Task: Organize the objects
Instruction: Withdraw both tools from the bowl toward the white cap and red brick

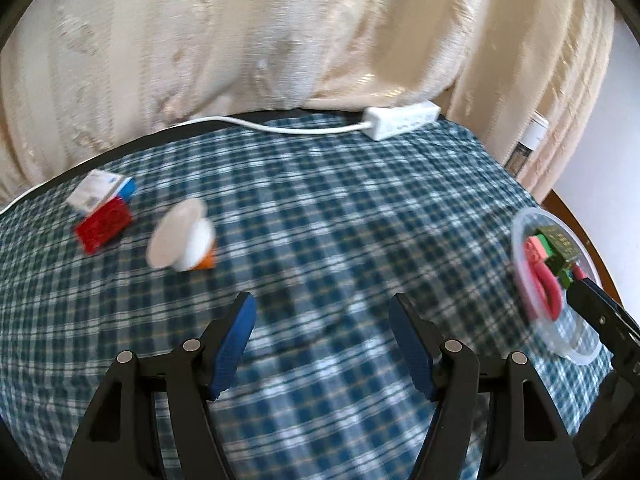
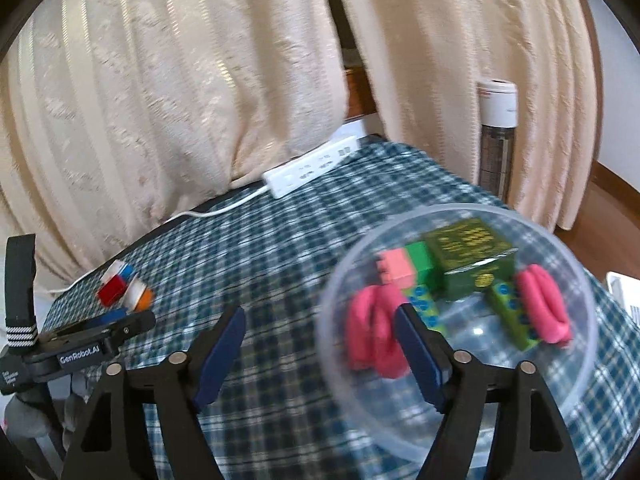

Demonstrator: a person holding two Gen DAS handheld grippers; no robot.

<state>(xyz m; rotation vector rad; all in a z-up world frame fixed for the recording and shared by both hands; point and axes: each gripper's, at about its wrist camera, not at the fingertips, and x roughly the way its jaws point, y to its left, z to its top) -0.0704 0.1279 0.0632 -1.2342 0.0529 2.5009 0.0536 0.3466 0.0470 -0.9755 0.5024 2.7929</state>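
Both the left gripper [image 1: 322,316] and the right gripper [image 2: 320,328] have their fingers spread and empty, so the next step is probably to fetch the white cup [image 1: 184,242] on its side and the red block [image 1: 103,228] for the clear bowl [image 2: 576,376].

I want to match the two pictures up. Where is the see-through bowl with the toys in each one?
Left wrist view: the clear plastic bowl sits at the far right edge, partly behind the right gripper.
Right wrist view: the clear plastic bowl fills the lower right, right in front of the open right gripper.
Shared landmark: the white power strip at the back edge of the checked tablecloth.
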